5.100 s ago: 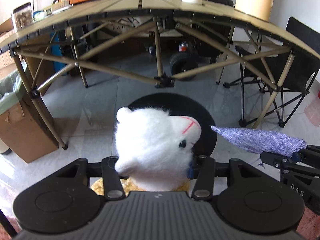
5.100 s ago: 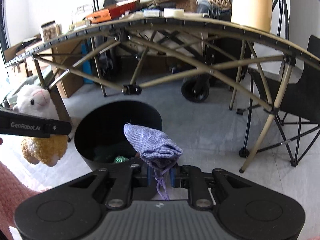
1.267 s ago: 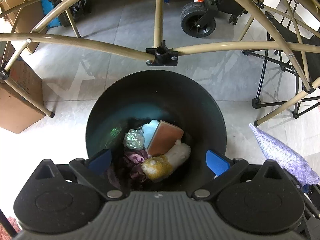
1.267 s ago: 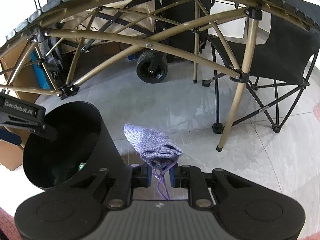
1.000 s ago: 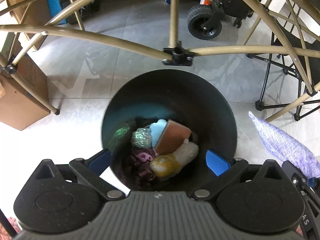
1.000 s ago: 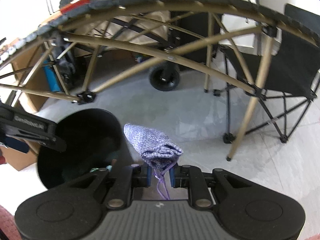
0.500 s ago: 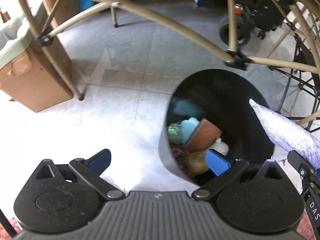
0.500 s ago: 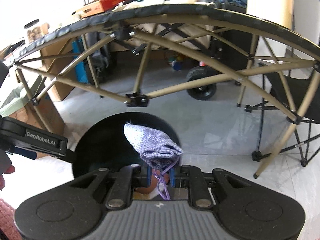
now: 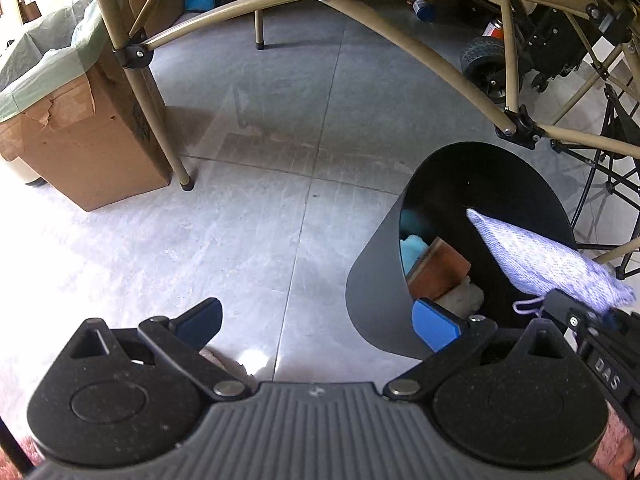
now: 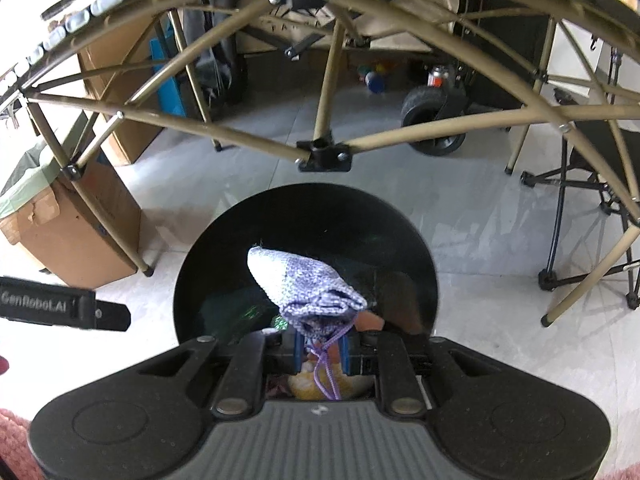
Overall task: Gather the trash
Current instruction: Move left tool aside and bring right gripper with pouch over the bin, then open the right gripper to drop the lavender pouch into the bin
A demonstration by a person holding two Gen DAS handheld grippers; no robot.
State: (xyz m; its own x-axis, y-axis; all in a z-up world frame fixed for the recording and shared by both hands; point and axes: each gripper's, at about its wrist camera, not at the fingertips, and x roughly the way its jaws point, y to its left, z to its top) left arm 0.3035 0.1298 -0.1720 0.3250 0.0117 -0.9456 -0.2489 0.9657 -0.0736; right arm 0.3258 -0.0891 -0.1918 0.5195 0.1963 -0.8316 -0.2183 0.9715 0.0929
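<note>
Several items already lie in the bin point(image 10: 416, 248). Our right gripper point(image 10: 320, 346) is clenched on the knitted pouch point(image 10: 304, 296), held right over the bin's mouth; dropping it is left. Our left gripper point(image 9: 316, 320) is released, empty, bin just right of it.

The left tongs point(image 9: 316, 320) are held wide apart at the bottom of the left wrist frame, nothing gripped between the blue pads point(image 9: 434, 322). The right tongs point(image 10: 320, 350) are clamped together at lower centre, pitched steeply downward, on a purple knitted pouch point(image 10: 304, 292).
</note>
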